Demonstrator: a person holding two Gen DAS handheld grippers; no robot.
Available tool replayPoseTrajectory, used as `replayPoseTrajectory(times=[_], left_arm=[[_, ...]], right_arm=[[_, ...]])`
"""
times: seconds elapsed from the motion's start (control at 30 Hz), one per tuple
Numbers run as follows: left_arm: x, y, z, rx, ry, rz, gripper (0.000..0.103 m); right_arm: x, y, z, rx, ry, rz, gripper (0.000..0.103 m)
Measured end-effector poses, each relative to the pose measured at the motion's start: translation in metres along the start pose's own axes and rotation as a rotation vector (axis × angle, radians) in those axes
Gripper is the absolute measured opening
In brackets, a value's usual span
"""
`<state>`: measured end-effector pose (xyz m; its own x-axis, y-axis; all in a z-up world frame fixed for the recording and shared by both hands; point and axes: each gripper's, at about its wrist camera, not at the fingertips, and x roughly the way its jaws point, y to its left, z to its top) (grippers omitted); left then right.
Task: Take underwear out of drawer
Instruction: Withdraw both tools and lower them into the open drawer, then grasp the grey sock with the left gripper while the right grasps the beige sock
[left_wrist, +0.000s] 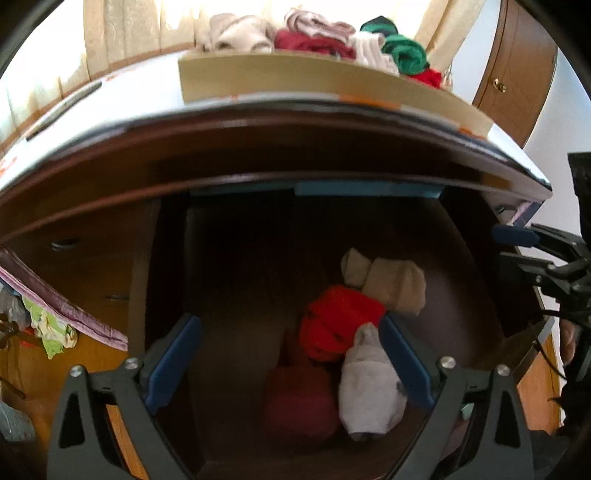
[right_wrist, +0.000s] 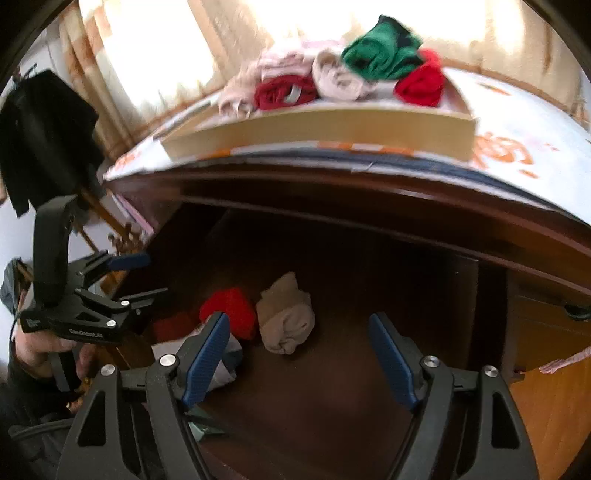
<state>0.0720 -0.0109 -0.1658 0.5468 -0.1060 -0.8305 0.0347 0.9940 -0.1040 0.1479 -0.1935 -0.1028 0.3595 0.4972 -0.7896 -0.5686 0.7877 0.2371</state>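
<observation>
Underwear: four rolled bundles lie in the open drawer (left_wrist: 236, 258) — a bright red roll (left_wrist: 340, 321), a beige roll (left_wrist: 391, 284), a pale grey-white roll (left_wrist: 369, 387) and a dark maroon one (left_wrist: 299, 402), partly in shadow.
Where they lie: clustered together on the drawer floor; the red touches the beige and the grey-white, and the maroon sits nearest the camera in the left wrist view.
Handling: judged soft, light and squashy; a roll should give under the pads and may unroll if pinched by a loose edge.
Where to take hold: across the thick middle of a roll, pads on both sides, so the whole bundle comes up together.
Left gripper (left_wrist: 291, 365): jaws wide apart and empty, pointing down into the drawer; the red and grey-white rolls show between its fingers, but whether they are touched cannot be told.
Right gripper (right_wrist: 299, 358): jaws well apart, nothing between them, aimed at bare drawer floor just beside the beige roll (right_wrist: 284, 314).
Drawer: dark wood, pulled out, mostly bare apart from the cluster.
Tray on top (right_wrist: 332, 133): a shallow tan box on the dresser top, holding more rolls — green (right_wrist: 380, 51), red (right_wrist: 421, 81), maroon and pale ones.
Risk: taking two rolls at once, since they press against each other.
</observation>
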Motion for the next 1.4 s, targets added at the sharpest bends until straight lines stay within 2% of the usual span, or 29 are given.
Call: replayPoseTrajectory(times=[0.13, 0.37, 0.67, 0.8, 0.97, 1.07, 1.2, 1.27, 1.4], left_arm=[[0.002, 0.001, -0.003, 0.003, 0.012, -0.007, 0.097], [0.003, 0.005, -0.003, 0.006, 0.041, -0.011, 0.097], [0.009, -0.001, -0.007, 0.06, 0.083, 0.0, 0.097], [0.011, -0.001, -0.008, 0.061, 0.094, -0.009, 0.097], [0.014, 0.004, -0.009, 0.04, 0.121, -0.041, 0.097], [0.015, 0.004, -0.008, 0.023, 0.132, -0.069, 0.097], [0.016, 0.001, -0.007, 0.042, 0.146, -0.071, 0.097], [0.017, 0.0, -0.007, 0.057, 0.165, -0.066, 0.097], [0.019, -0.004, -0.009, 0.094, 0.197, -0.061, 0.094]], right_arm=[[0.023, -0.001, 0.002, -0.028, 0.088, -0.009, 0.079], [0.047, 0.004, 0.008, -0.066, 0.172, -0.021, 0.079], [0.077, 0.021, 0.013, -0.144, 0.274, -0.037, 0.078], [0.088, 0.023, 0.014, -0.153, 0.311, -0.032, 0.07], [0.102, 0.024, 0.016, -0.158, 0.364, -0.018, 0.066], [0.107, 0.021, 0.017, -0.147, 0.384, 0.0, 0.046], [0.108, 0.028, 0.017, -0.177, 0.385, 0.022, 0.035], [0.107, 0.03, 0.015, -0.201, 0.376, 0.018, 0.03], [0.1, 0.028, 0.013, -0.204, 0.361, 0.034, 0.029]])
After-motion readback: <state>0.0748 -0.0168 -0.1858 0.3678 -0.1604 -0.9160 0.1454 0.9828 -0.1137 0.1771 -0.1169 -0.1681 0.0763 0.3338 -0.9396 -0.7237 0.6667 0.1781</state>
